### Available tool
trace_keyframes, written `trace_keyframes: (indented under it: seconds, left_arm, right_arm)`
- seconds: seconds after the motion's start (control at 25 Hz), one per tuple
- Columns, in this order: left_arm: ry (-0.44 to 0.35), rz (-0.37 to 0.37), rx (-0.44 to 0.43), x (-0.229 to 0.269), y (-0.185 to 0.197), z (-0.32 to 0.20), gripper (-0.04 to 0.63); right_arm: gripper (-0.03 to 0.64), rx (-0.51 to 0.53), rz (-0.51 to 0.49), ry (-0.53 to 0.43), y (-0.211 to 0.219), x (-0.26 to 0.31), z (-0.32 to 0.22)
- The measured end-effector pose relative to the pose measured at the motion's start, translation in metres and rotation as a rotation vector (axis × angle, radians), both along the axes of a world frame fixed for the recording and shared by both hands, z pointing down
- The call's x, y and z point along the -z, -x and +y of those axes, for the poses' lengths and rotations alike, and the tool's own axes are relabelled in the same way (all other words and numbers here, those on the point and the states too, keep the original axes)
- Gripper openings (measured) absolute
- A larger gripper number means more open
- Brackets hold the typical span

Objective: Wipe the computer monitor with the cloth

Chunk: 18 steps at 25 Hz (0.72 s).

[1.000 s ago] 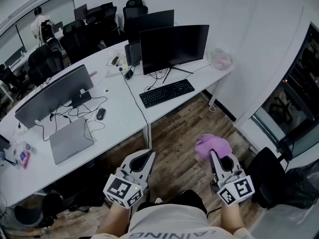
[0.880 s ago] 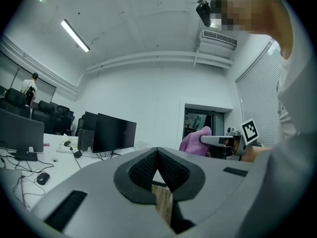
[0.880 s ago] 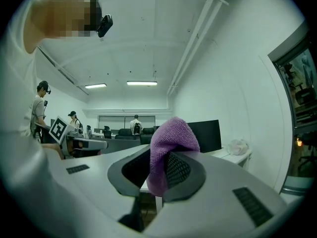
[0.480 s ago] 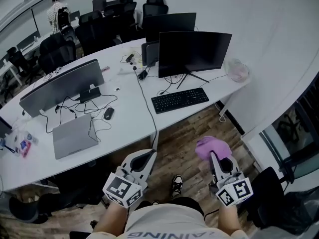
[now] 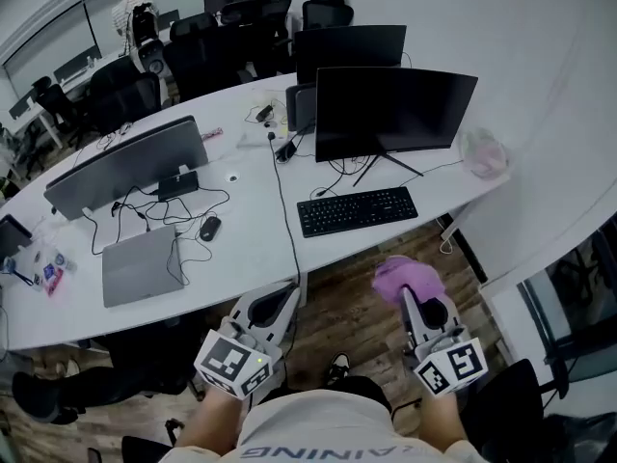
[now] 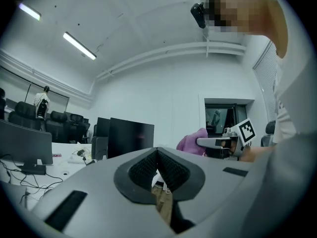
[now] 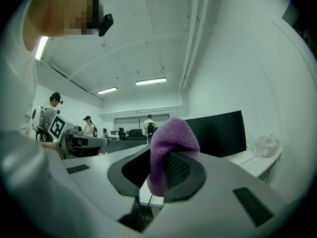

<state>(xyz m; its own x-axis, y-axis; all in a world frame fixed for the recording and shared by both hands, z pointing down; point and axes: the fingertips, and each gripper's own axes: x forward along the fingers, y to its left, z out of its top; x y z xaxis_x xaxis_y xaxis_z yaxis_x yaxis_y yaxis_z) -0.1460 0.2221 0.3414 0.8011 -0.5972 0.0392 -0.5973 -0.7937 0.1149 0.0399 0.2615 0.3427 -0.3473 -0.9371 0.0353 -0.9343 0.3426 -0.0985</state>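
Purple cloth (image 5: 409, 276) clamped in right gripper (image 5: 415, 302); left gripper (image 5: 283, 302) closed, empty. Monitor (image 5: 393, 112) well ahead: wiping seemingly not begun.

White desk (image 5: 241, 251) (wood floor (image 5: 342, 292))

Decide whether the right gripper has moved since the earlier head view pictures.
Yes. The right gripper, shut on the purple cloth, has come forward: the gap between it and the keyboard is smaller than before.
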Motion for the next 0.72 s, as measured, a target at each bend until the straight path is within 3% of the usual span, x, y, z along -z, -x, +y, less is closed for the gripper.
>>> trace_keyframes:
  seconds: [0.44,0.72]
  left_arm:
    - [0.005,-0.027,0.165,-0.004,-0.055,-0.068,0.005]
    - [0.015,-0.067,0.234,-0.007,-0.064,-0.087,0.005]
  right_arm:
    - [0.063,0.13,-0.005,0.018,-0.065,-0.018,-0.09]
    - [0.063,0.208,-0.031,0.032,-0.068,-0.028,-0.127]
